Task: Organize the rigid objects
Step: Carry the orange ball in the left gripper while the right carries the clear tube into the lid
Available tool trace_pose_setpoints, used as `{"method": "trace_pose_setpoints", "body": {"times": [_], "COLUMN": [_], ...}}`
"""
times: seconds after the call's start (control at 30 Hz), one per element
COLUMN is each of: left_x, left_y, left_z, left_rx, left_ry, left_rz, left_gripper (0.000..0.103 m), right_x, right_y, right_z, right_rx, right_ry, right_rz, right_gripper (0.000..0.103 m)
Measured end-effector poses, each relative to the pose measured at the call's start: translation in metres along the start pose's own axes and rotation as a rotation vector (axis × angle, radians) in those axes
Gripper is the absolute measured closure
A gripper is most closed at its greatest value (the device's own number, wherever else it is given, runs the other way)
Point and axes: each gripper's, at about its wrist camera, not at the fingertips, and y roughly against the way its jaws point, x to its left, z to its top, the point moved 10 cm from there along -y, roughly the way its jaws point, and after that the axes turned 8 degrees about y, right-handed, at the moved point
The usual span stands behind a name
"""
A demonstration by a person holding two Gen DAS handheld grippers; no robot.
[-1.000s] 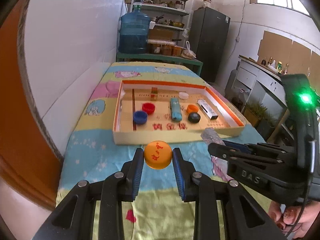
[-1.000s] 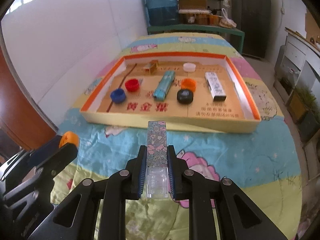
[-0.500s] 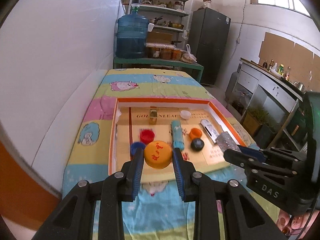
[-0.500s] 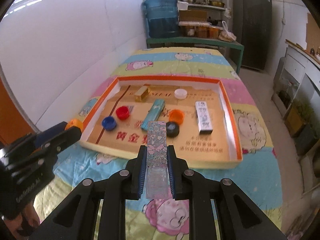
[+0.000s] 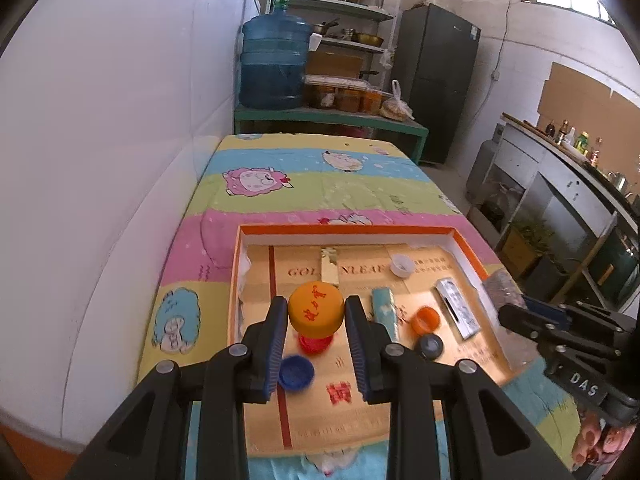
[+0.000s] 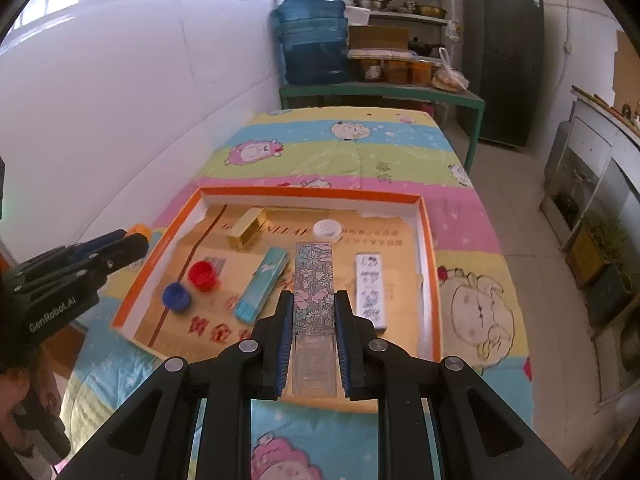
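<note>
My left gripper (image 5: 316,320) is shut on an orange bottle cap (image 5: 316,311) with red writing and holds it above the orange-rimmed cardboard tray (image 5: 344,230). Below it in the tray lie a red cap (image 5: 314,344) and a blue cap (image 5: 295,372). My right gripper (image 6: 313,320) is shut on a long flowered box (image 6: 314,280) with a clear end, over the tray's (image 6: 312,192) near half. The tray also holds a teal box (image 6: 262,284), a gold box (image 6: 247,227), a white patterned box (image 6: 370,290), a clear cap (image 6: 327,228), an orange cap (image 5: 426,318) and a black cap (image 5: 429,345).
The tray lies on a cartoon-print cloth (image 5: 320,176) over a table against a white wall. Behind the table stand a green bench with a blue water jug (image 5: 276,64) and jars, shelves and a dark fridge (image 5: 440,88). A counter runs along the right.
Both grippers have moved forward from in front of the tray to above it, each still holding its object. The tray's contents have not moved.
</note>
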Motion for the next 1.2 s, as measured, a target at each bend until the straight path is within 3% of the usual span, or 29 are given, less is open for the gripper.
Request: {"method": "trace_pose_setpoints", "body": {"times": [0.47,1.2], "left_x": [0.012,0.025], "left_y": [-0.046,-0.096], "left_z": [0.032,0.035], "left_rx": [0.025,0.097], "left_ry": [0.008,0.01], "left_rz": [0.067,0.133], "left_gripper": [0.073,0.073], "right_x": [-0.038,-0.073], "right_y": [-0.039,-0.088], "right_z": [0.02,0.027], "right_rx": [0.041,0.095], "right_ry": [-0.005,-0.013], "right_rz": [-0.008,-0.017], "right_gripper": [0.083,0.083]}}
